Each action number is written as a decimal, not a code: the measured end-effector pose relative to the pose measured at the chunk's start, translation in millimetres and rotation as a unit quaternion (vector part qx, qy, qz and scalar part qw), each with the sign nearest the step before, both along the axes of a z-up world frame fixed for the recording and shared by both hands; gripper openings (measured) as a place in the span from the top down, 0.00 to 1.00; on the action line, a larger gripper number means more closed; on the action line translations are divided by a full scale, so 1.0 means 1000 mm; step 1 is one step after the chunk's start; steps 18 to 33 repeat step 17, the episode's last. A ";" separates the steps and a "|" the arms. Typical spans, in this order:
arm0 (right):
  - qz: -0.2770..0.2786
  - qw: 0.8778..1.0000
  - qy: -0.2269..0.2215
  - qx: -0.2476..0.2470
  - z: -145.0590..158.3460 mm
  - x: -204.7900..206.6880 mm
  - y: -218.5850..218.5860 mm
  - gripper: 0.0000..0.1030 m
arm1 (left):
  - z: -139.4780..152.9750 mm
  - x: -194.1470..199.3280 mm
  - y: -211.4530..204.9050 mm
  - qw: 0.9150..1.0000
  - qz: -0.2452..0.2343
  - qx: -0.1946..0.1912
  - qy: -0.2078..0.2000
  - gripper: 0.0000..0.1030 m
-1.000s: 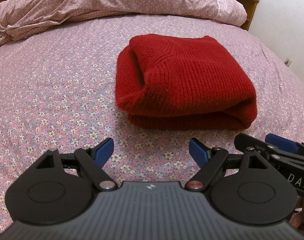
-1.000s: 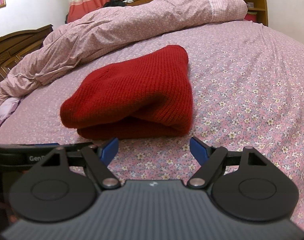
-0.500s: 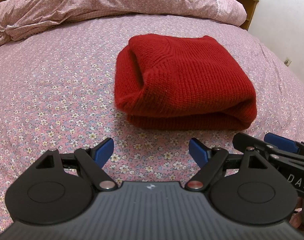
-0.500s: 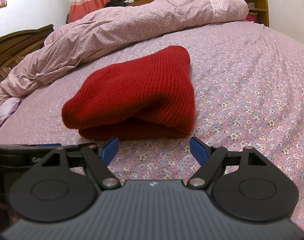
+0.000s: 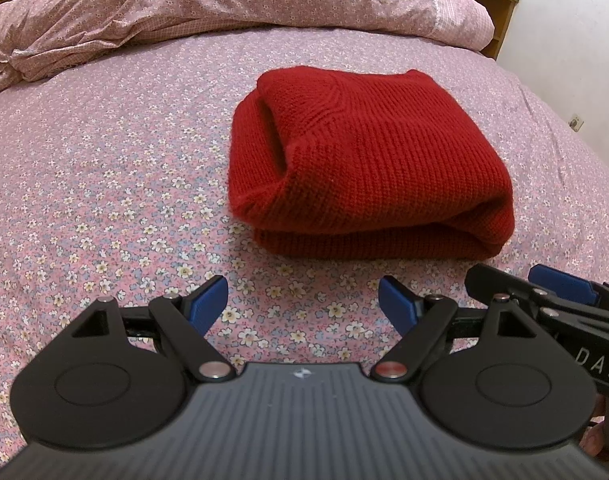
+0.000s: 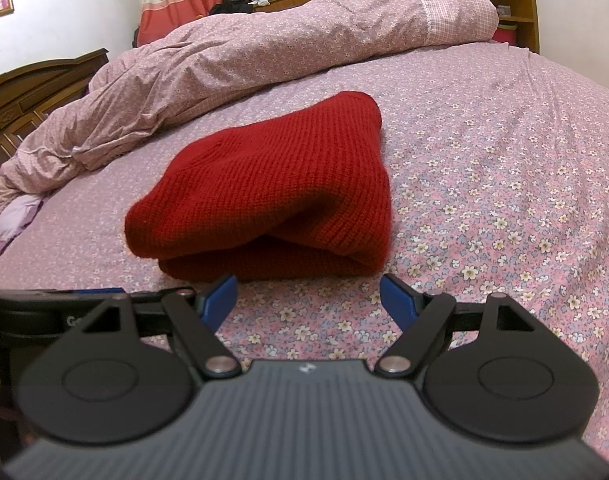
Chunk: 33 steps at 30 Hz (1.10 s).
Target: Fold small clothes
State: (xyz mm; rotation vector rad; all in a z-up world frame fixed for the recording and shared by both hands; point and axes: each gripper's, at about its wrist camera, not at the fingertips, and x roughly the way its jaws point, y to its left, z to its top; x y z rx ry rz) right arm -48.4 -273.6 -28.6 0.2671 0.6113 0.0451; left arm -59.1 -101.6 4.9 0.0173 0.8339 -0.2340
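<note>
A red knitted sweater lies folded in a thick bundle on the floral bedsheet. It also shows in the right wrist view. My left gripper is open and empty, just short of the bundle's near edge. My right gripper is open and empty, close to the bundle's near edge. The right gripper's blue-tipped finger shows at the right of the left wrist view. The left gripper's body shows at the left of the right wrist view.
A rumpled floral duvet lies heaped along the far side of the bed. A dark wooden headboard stands at the left. A wooden shelf unit stands at the far right, by a white wall.
The right wrist view has shifted slightly, so the sweater sits a little further right in it. The sweater and the left gripper have barely moved.
</note>
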 end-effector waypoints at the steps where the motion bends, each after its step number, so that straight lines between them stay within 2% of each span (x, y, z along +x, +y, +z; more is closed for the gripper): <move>1: 0.000 1.000 0.000 0.000 0.000 0.000 0.000 0.22 | 0.000 0.000 0.000 1.000 0.000 0.000 0.000 0.17; 33: 0.000 1.000 0.001 0.000 0.000 0.000 0.000 0.23 | -0.005 0.002 0.002 1.000 0.004 0.003 0.011 0.17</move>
